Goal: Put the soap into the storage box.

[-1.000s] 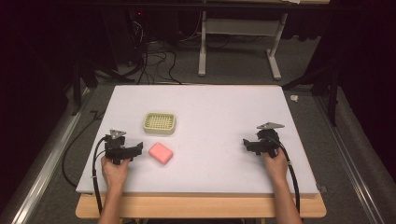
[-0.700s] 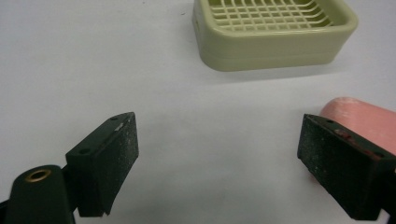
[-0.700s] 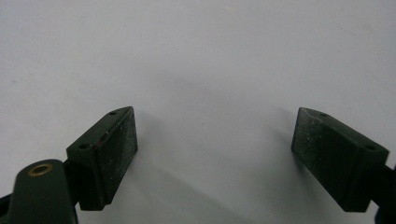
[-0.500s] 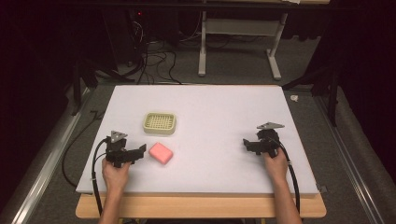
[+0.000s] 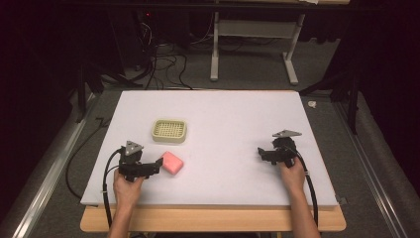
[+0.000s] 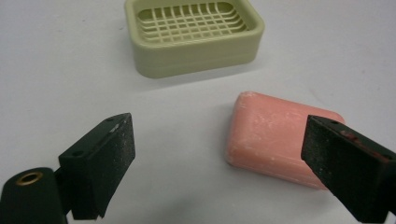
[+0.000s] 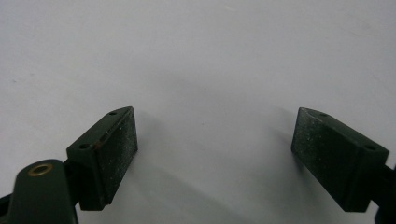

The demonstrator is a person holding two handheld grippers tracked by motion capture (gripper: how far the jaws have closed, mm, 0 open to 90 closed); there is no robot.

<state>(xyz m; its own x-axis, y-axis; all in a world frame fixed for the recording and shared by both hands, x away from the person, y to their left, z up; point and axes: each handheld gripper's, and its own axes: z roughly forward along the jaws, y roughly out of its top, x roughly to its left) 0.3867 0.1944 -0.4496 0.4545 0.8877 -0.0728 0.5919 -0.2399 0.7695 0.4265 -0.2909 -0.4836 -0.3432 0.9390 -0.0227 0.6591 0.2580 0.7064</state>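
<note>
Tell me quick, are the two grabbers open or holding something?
Left gripper: open, holding nothing; pink soap lies just ahead of its fingers.
Right gripper: open, holding nothing.

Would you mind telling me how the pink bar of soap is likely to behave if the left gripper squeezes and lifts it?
The pink bar of soap looks solid, so probably stiff. Its rounded edges and smooth faces might slip. Lying flat, it seems unlikely to roll.

Table (image 5: 223, 114) brightly lit, surroundings dark; close views soft, faint shadows.
</note>
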